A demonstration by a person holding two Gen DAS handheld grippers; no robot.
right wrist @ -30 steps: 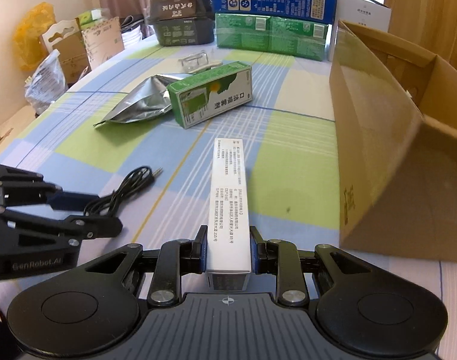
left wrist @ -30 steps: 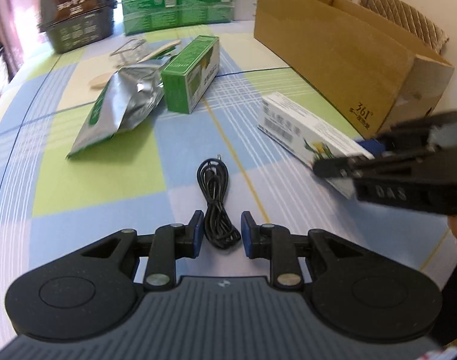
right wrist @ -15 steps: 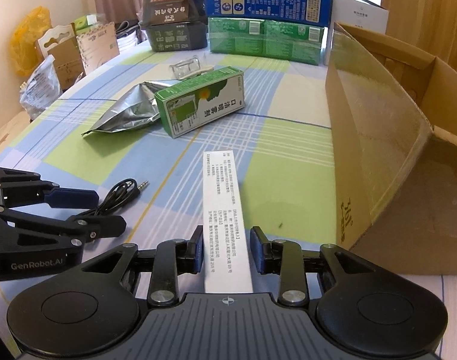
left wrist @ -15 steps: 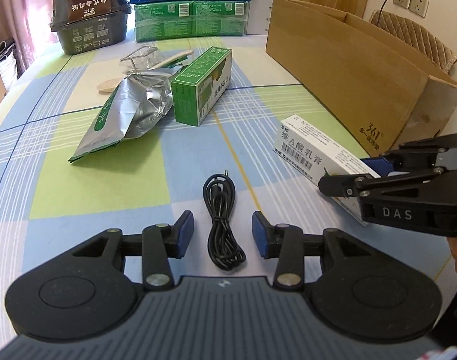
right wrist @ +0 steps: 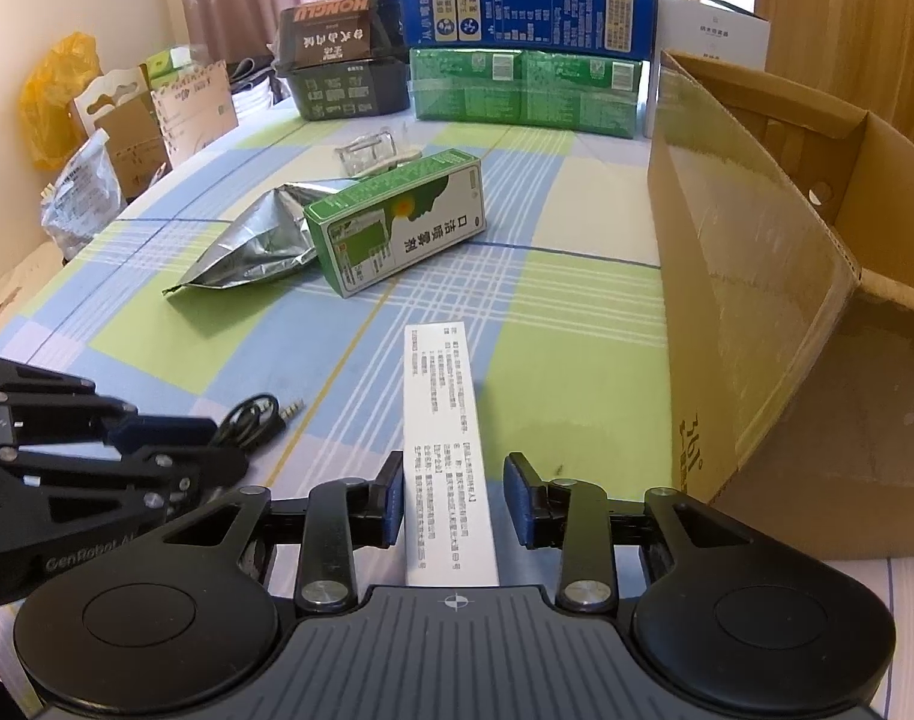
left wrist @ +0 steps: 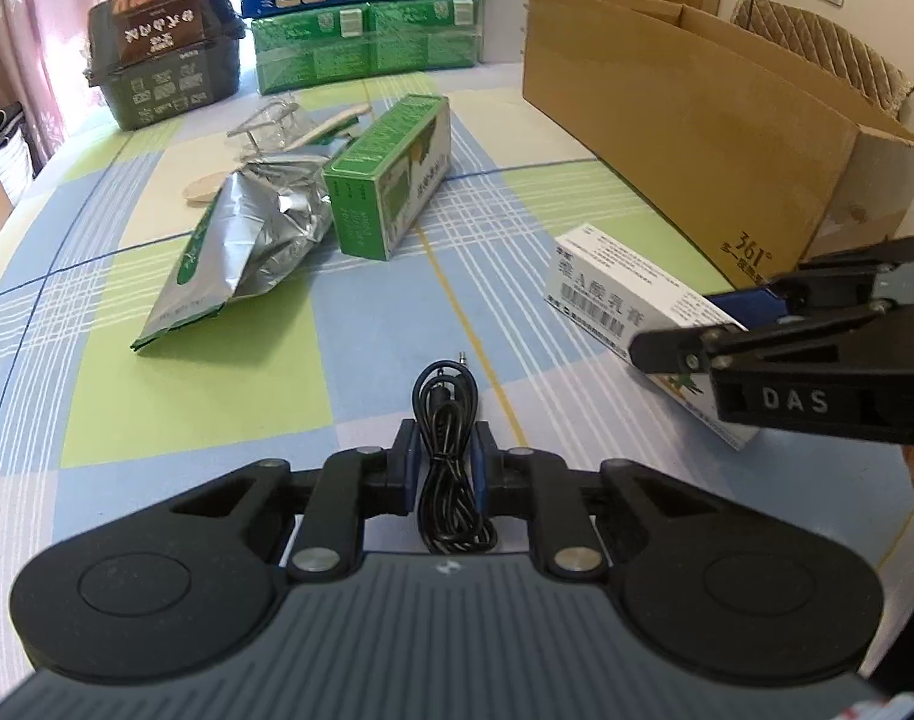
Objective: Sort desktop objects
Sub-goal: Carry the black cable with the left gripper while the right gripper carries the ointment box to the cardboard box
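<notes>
Checked cloth in pale blue, green and white covers the table under your left wrist camera. Your left gripper has its blue pads pressed onto the coiled black audio cable, and the cable's plug end lies on the cloth just ahead of the fingertips. Left of centre a crumpled silver foil pouch lies flat, touching the green and white rectangular carton beside it. A long white medicine box lies to the right, with your right gripper around its near end. Behind that stands the large open brown cardboard box; from this side only its outer wall shows, so you cannot tell what it holds. A dark lidded food container and stacked blue and green packs line the far edge.

From your right wrist camera, the same cloth runs to the cardboard box, whose visible inner walls look bare, though its floor is hidden. Your right gripper has just been opening: the white box lies on the table between the fingers, with a gap on each side. Your left gripper sits at the left, closed over the cable. The green carton and the foil pouch lie farther up the table.
</notes>
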